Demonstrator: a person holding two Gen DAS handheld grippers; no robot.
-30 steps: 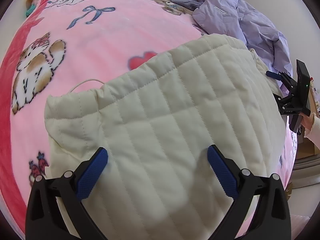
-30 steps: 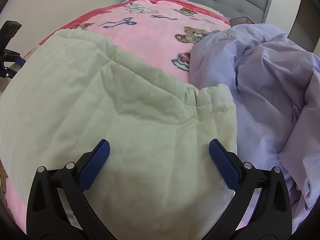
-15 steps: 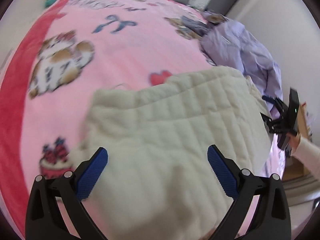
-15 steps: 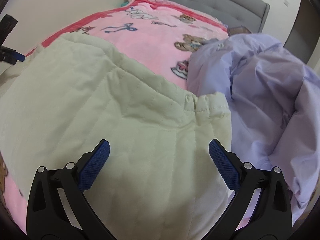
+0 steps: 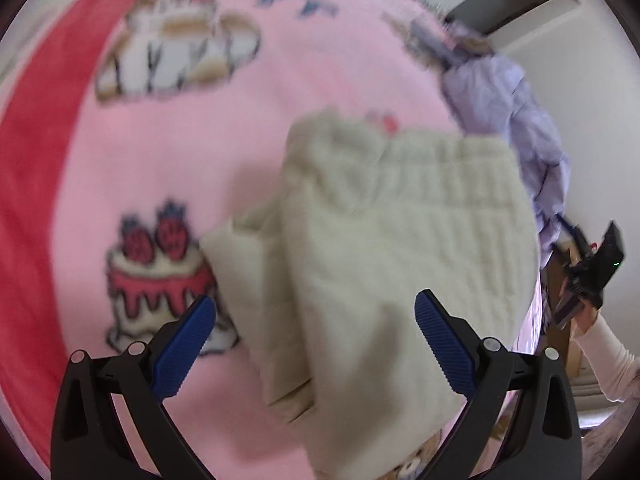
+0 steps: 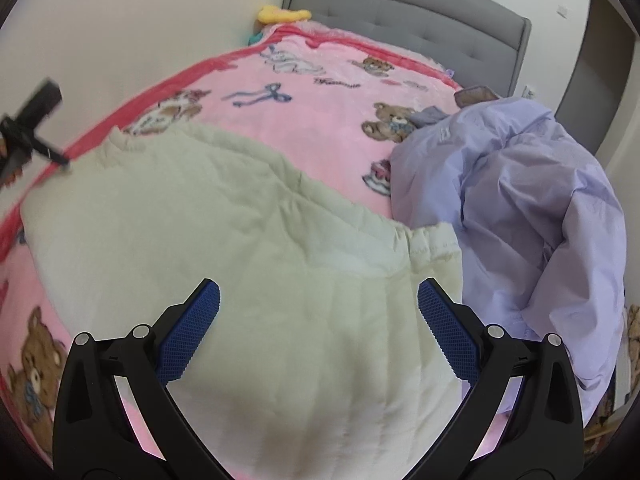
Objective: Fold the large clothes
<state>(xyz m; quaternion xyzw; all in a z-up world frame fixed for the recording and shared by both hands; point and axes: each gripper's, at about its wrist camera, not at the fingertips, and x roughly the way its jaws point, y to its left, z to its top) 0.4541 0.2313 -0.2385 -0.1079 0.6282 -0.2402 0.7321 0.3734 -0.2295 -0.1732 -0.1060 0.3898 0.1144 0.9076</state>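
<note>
Your left gripper (image 5: 315,322) and right gripper (image 6: 319,306) both gape, holding nothing, above the cream quilted garment (image 6: 248,248). It lies folded on the pink cartoon-print blanket (image 6: 320,92), touching the crumpled lilac jacket (image 6: 532,200).

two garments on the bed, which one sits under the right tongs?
The cream quilted garment, spread flat under the right tongs. The lilac jacket lies crumpled beside it.

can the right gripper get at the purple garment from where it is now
Probably yes. The right gripper is open over the cream quilted garment, and the purple garment lies just to its right on the pink blanket, with nothing between them.
</note>
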